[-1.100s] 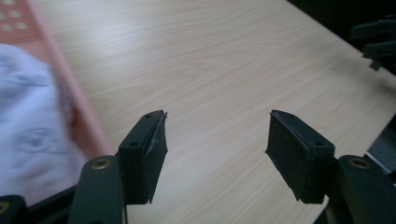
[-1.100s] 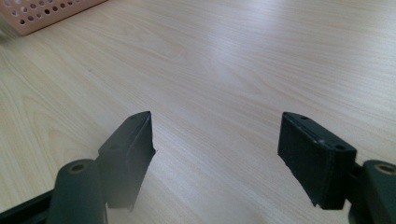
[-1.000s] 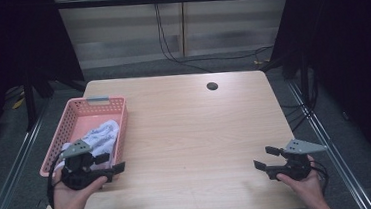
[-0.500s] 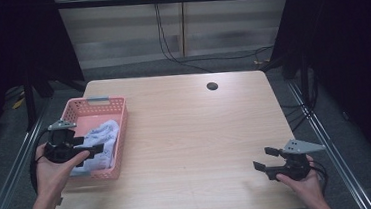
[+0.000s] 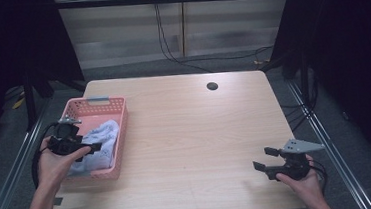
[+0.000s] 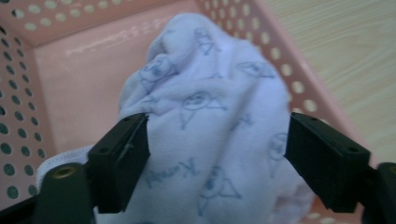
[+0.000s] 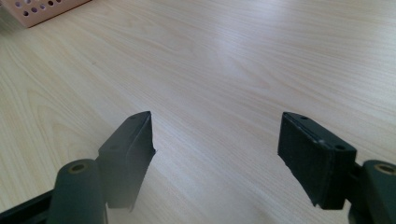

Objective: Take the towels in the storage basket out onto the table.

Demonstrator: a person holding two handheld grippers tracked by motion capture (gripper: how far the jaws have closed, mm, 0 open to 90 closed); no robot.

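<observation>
L gripper [image 5: 84, 147] jaws spread either side of white cloth [image 6: 210, 121] in pink basket [image 5: 120, 134] | R gripper [image 5: 268, 159] jaws spread, idle on table [image 5: 196, 134] | tip: go deeper into the bunch before closing, lift straight up

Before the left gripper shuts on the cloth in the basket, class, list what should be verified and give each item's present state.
1. Left gripper jaws open: ok.
2. Pale printed cloth lies between those jaws: ok.
3. Jaws free of the pink basket wall: cannot tell.
4. Nothing else snagged in the cloth: cannot tell.
5. Right gripper open, far from the basket: ok.
6. Bare table beside the basket: ok.
</observation>
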